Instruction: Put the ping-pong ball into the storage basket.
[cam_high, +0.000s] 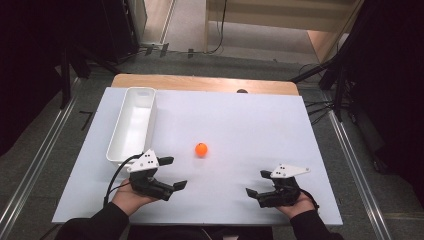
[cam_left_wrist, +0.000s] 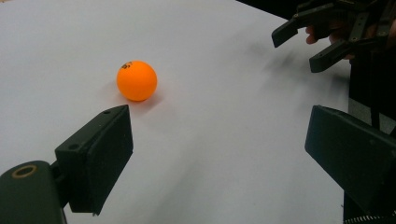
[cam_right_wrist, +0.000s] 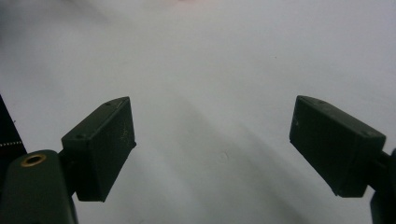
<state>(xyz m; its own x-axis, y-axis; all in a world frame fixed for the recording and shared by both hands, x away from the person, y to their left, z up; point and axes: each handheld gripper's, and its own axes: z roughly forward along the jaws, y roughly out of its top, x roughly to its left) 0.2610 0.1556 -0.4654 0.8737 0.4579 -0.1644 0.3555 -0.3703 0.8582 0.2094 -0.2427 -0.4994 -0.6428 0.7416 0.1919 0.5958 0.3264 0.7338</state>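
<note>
Looking down from the high view, a small orange plastic ball (cam_high: 201, 149) sits alone near the middle of the white table (cam_high: 240, 125), with a long white rectangular plastic bin (cam_high: 133, 122) to its left near the table's left edge. That layout suggests the ball is meant to go into the bin, which lies open-topped and within easy reach. The left gripper (cam_high: 174, 172) rests low at the near edge, just beside the bin's near end and pointed toward the ball; its jaws stand wide apart with nothing between them. The right gripper (cam_high: 257, 183) waits farther off at the near right, also aimed inward, jaws spread and empty. Both hands seem parked at a ready pose, neither touching the ball

From the left gripper view, the ball lies ahead and to the left of the gap, near the left jaw's tip but apart from it, a small dark print on its top. The jaws are far wider than the ball, so I judge a turn toward it comes before closing. The right gripper shows at the upper right, open as well

From the right gripper view, the two black jaws stand wide open over bare white table, holding and touching nothing
</note>
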